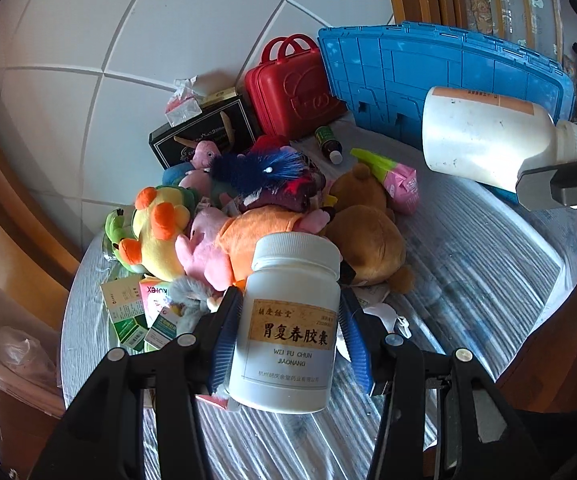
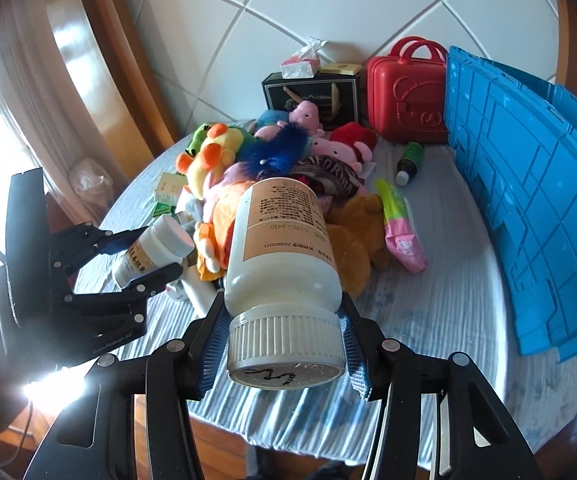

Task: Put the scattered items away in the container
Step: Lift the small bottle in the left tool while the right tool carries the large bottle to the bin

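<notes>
My left gripper (image 1: 288, 320) is shut on a small white pill jar (image 1: 288, 344) with a tan label, its blue pads pressing the jar's sides and holding it upright above the table. In the right wrist view this gripper (image 2: 160, 254) and the small jar (image 2: 156, 246) are at the left. My right gripper (image 2: 286, 344) is shut on the ribbed cap of a large white bottle (image 2: 284, 240), which points away from the camera. The large bottle (image 1: 484, 136) also hangs at the right of the left wrist view. The blue plastic crate (image 2: 528, 200) stands on the table's right side.
A heap of plush toys (image 1: 256, 208) covers the middle of the round, striped-cloth table (image 2: 428, 320). Behind the heap are a red case (image 1: 288, 88) and a black box (image 1: 204, 132). A green bottle (image 2: 408, 160), a pink-green packet (image 2: 400, 228) and medicine boxes (image 1: 128, 316) lie loose.
</notes>
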`<state>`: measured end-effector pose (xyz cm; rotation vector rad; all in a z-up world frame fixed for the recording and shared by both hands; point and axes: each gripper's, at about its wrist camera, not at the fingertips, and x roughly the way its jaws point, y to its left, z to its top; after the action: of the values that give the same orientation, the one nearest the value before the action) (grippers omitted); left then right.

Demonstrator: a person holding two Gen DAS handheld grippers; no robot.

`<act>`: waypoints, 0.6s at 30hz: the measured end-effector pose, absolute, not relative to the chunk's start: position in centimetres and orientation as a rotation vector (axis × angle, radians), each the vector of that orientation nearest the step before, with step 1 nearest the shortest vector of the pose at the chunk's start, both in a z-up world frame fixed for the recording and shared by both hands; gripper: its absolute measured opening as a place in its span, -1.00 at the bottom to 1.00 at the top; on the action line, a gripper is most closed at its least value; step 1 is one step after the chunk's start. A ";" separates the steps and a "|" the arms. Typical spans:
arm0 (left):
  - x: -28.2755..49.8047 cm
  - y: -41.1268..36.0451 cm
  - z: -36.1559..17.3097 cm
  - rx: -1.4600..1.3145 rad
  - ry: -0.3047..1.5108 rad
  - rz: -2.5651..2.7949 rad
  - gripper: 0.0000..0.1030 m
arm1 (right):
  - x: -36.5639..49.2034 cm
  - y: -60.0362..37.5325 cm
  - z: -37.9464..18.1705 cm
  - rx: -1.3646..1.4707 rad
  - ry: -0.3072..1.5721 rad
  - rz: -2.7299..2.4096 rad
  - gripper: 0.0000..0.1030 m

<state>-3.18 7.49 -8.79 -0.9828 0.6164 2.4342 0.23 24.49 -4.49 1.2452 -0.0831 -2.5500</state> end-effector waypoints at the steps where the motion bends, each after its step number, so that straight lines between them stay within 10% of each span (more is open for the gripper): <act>1: -3.3 7.8 -8.3 -0.977 0.613 2.441 -0.06 | 0.1 24.8 -4.1 1.236 -0.082 -2.551 -0.02; 18: -6.9 17.5 -1.0 -0.803 0.643 2.476 -0.06 | -3.2 33.8 2.7 1.089 -0.119 -2.643 -0.02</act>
<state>-6.89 17.54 -1.01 -0.8031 0.6433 2.4756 -3.22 33.80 2.67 1.0885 -0.1193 -2.6427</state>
